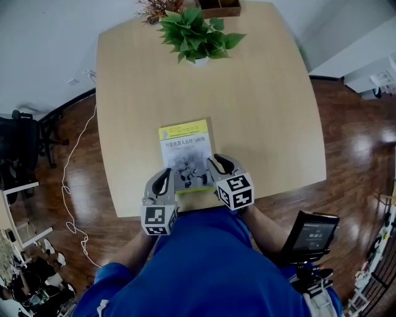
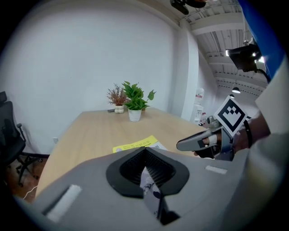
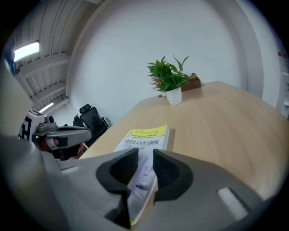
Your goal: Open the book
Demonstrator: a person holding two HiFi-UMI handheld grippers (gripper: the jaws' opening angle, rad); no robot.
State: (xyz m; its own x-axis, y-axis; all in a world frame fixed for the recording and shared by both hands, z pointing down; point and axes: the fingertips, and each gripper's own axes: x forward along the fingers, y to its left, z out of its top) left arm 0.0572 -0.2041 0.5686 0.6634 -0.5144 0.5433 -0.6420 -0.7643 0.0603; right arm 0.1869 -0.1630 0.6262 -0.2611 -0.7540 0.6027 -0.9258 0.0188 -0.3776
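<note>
Two grippers hang over the near end of the closed book (image 1: 184, 148). It lies flat on the table (image 1: 266, 111), close to the near edge and about midway along it, with its yellow band toward the far edge.

The left gripper (image 2: 145, 149) is over the book's near left corner. Its jaw tips meet and it grips nothing; a strip of cover shows through the slit behind them. The right gripper (image 3: 144, 151) is over the near right corner. Its jaws stand partly apart with the book's cover and side edge showing in the gap, and neither pad presses on it.

A plant (image 1: 198, 34) stands at the far edge with a brown box (image 1: 219, 7) just beside it, both well apart from the book.
</note>
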